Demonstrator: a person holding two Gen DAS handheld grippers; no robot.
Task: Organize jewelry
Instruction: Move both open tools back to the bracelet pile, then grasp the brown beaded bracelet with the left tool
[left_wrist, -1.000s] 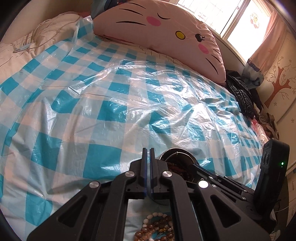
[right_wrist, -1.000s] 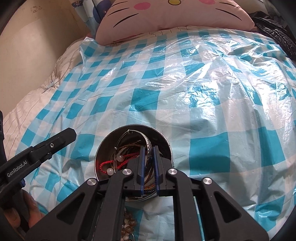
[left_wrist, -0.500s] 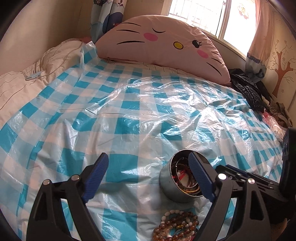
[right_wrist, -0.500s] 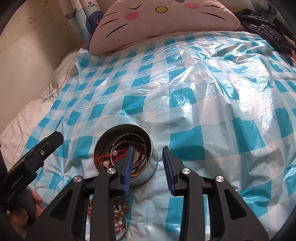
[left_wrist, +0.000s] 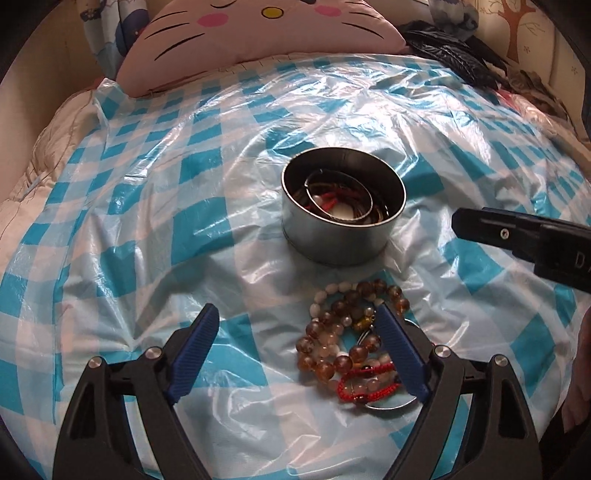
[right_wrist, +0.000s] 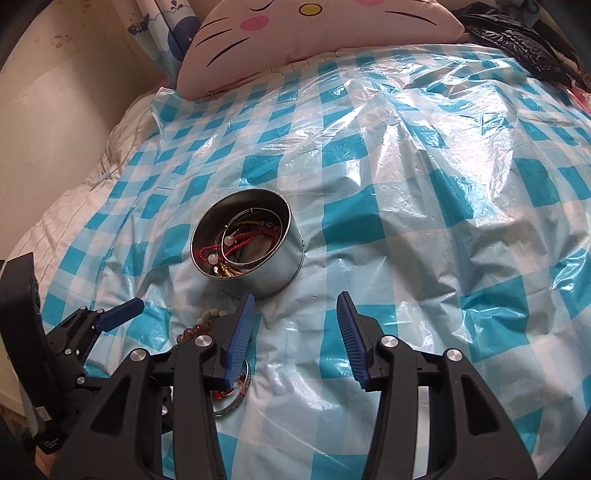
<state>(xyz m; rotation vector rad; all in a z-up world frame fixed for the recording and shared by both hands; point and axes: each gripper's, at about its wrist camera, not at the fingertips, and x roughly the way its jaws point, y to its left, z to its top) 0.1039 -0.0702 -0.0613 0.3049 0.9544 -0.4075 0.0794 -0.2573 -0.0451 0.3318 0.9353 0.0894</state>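
Note:
A round metal tin (left_wrist: 341, 218) holding bangles and red cord bracelets sits on the blue checked plastic sheet (left_wrist: 155, 206). It also shows in the right wrist view (right_wrist: 255, 251). A pile of bead bracelets (left_wrist: 351, 332) with a red cord bracelet and a metal bangle lies in front of the tin. My left gripper (left_wrist: 299, 325) is open and empty above the sheet, its right finger over the pile's right edge. My right gripper (right_wrist: 295, 314) is open and empty, right of the pile (right_wrist: 207, 325).
A pink cat-face pillow (left_wrist: 258, 33) lies at the head of the bed. Black clothing (left_wrist: 450, 55) is heaped at the far right. White bedding (right_wrist: 66, 206) borders the sheet on the left, next to a wall.
Both grippers opened from shut and drew back from the tin. The bead pile now lies in full view between the left fingers.

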